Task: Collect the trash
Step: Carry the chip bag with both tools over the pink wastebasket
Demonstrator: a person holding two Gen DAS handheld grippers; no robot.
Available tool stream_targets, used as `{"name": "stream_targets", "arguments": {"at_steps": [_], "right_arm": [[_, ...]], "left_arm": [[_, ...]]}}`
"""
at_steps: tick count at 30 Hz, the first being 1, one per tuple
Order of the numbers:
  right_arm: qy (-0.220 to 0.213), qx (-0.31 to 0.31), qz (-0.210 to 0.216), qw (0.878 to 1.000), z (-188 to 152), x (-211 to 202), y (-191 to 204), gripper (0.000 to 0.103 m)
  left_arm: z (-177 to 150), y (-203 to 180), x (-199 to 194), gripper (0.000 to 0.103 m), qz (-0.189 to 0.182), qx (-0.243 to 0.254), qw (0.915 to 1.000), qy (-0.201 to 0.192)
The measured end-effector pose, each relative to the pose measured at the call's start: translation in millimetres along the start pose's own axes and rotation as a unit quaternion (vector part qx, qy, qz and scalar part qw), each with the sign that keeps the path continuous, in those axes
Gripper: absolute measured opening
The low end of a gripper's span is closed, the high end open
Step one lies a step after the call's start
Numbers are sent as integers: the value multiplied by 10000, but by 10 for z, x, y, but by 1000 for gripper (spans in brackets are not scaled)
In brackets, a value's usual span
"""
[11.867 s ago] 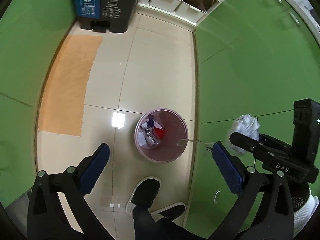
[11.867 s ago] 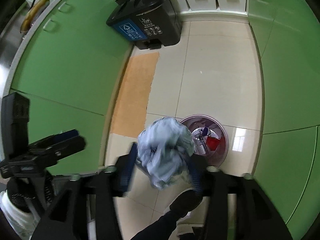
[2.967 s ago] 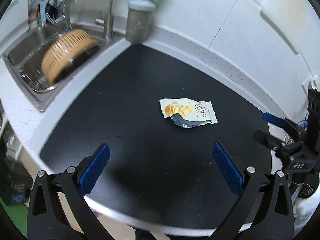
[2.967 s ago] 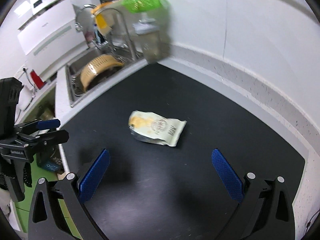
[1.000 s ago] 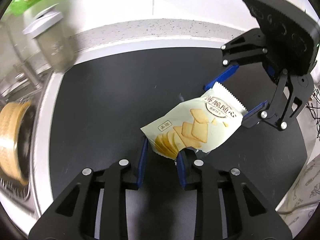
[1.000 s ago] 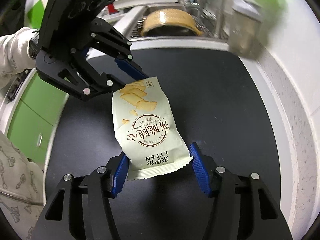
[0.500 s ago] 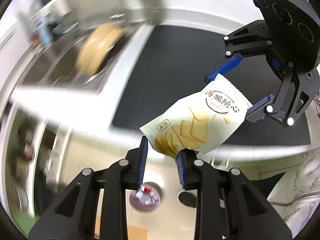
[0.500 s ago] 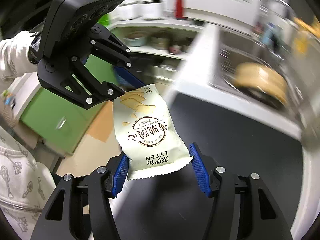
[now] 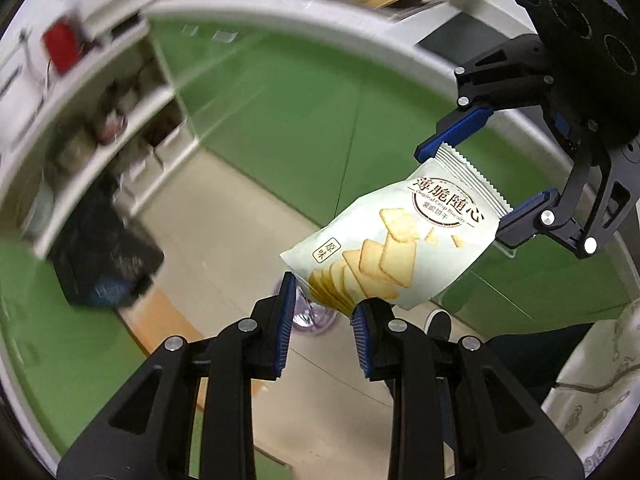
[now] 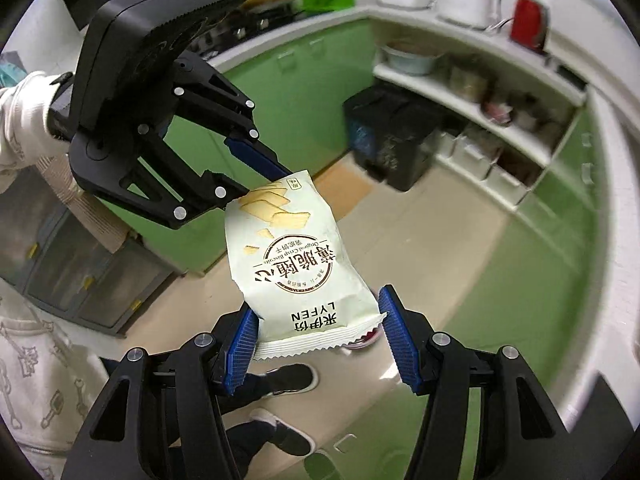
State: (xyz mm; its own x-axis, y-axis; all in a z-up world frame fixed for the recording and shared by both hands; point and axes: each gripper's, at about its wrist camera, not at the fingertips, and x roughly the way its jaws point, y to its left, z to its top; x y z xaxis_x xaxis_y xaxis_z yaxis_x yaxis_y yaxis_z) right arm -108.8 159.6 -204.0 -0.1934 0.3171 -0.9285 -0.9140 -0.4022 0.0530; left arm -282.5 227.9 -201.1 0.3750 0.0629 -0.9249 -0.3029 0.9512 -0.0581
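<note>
The pale-green foil biscuit packet [image 9: 404, 248] hung in mid-air above the floor, its ends pinched by the nearly closed left gripper [image 9: 323, 312] and right gripper [image 10: 318, 334]; dropping it in the small round bin [image 9: 306, 316] remained.

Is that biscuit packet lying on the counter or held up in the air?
In the air. The biscuit packet hangs over the floor, pinched at opposite ends by the left hand-held gripper and right hand-held gripper.

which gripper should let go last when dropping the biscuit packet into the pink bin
Probably the left gripper: it pinches the biscuit packet almost directly above the pink bin. The right gripper holds the far end, off to the side.
</note>
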Motion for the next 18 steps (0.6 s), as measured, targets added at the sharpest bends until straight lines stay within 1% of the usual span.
{"name": "stream_targets", "arguments": {"at_steps": [2,3,5,7,10,11,13,16,18], "right_arm": [[162,31,114,9998,39,352,-36,57],[230,45,150,9996,48,495,-31,57],[412,71,215,9989,3,915,-73,57],[527,178,292,9980,-42,1305,-128,57],[664,310,360,9967,-223,1869,-228,58],[719,371,366,9960,-315,2135,-288,58],[796,450,373,9951,-463,2502,-344,58],[939,528,399,9934,-721,3044,-477,58],[1003,577,375,9926,-874,3365,-567,60]], "left_arm": [[-219,148,184,27,-74,-153,9998,70],[-316,237,339,27,-123,-224,9996,131],[-473,380,640,27,-216,-333,9990,224],[-655,537,1049,27,-331,-471,9978,325],[-868,686,1617,27,-454,-597,9963,426],[-961,736,1838,27,-494,-647,9956,453],[-1143,830,2314,27,-582,-774,9940,507],[-1319,870,2822,27,-652,-835,9925,604],[-1431,908,3180,30,-675,-935,9913,638]]}}
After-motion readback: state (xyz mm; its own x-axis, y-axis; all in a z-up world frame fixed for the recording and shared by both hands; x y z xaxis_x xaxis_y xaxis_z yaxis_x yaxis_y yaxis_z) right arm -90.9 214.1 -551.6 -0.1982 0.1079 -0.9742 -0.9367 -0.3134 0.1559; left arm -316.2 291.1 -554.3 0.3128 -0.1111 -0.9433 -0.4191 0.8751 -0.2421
